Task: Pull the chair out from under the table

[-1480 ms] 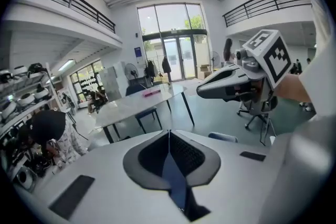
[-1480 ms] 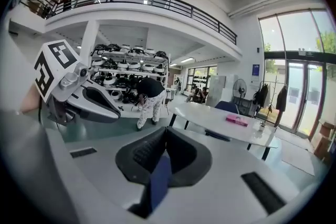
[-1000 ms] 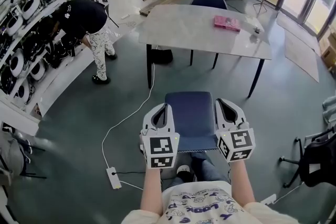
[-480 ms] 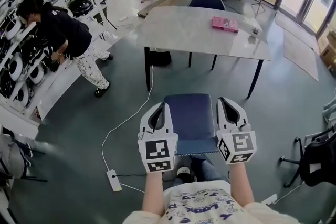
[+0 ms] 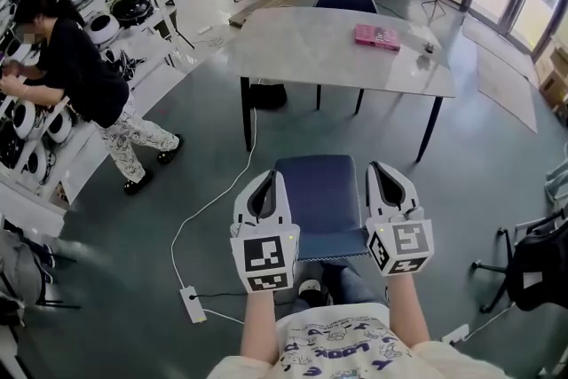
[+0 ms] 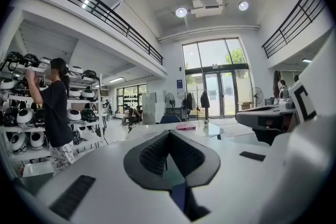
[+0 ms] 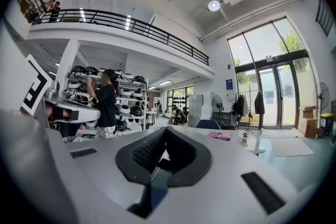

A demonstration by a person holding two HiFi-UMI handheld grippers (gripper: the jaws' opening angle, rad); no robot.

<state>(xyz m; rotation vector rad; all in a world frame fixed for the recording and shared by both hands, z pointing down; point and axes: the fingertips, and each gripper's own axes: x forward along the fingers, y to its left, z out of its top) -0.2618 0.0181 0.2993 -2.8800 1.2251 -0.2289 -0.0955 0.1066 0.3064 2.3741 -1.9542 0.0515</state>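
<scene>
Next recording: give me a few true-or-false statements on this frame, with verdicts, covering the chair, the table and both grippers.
1. The blue padded chair stands clear of the grey rectangular table, not under it. True.
2. Both grippers' jaws are wide apart. False: the left gripper and the right gripper are both shut.
3. A flat pink item lies on the table. True.
4. The person in the black top stands at the head view's right. False: at its left, by the white shelves.

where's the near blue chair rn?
Head view, lower centre: the blue chair stands between the left gripper and the right gripper, fully out from under the table.
</scene>
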